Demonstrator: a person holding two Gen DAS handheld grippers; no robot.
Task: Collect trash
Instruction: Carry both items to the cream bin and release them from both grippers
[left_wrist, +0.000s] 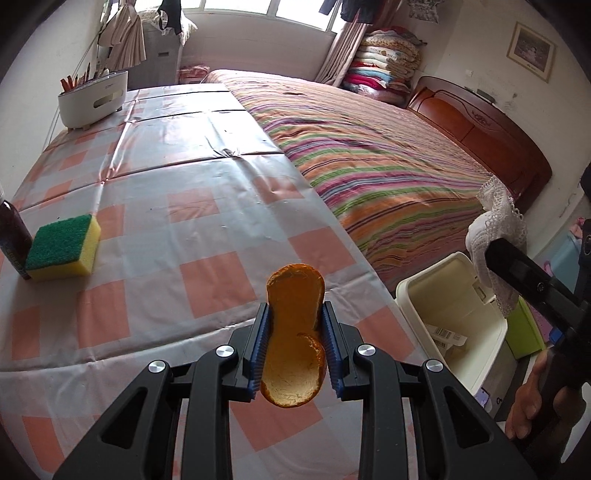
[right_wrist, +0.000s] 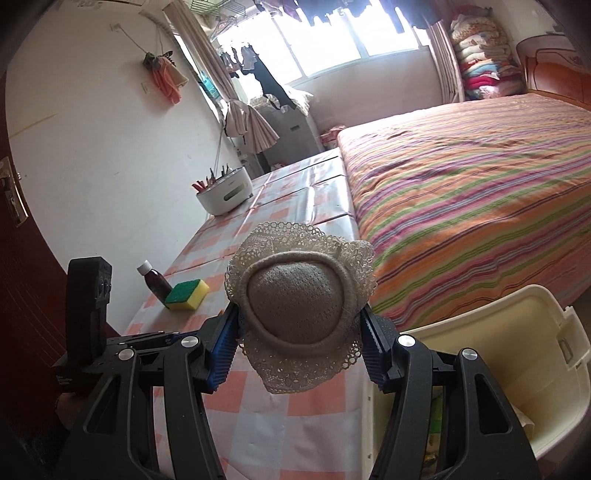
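Two loads at once: my left tongs (left_wrist: 295, 345) pinch a light, brittle orange peel (left_wrist: 294, 339) across its waist above the bench (left_wrist: 192, 206); my right tongs (right_wrist: 299, 328) clamp a soft lace-edged pad (right_wrist: 300, 308) beside the white bin (right_wrist: 532, 369), likely next.

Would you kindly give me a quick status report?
Left gripper shut on orange peel. Right gripper shut on lace-trimmed cloth. Bin open, nothing blocking.
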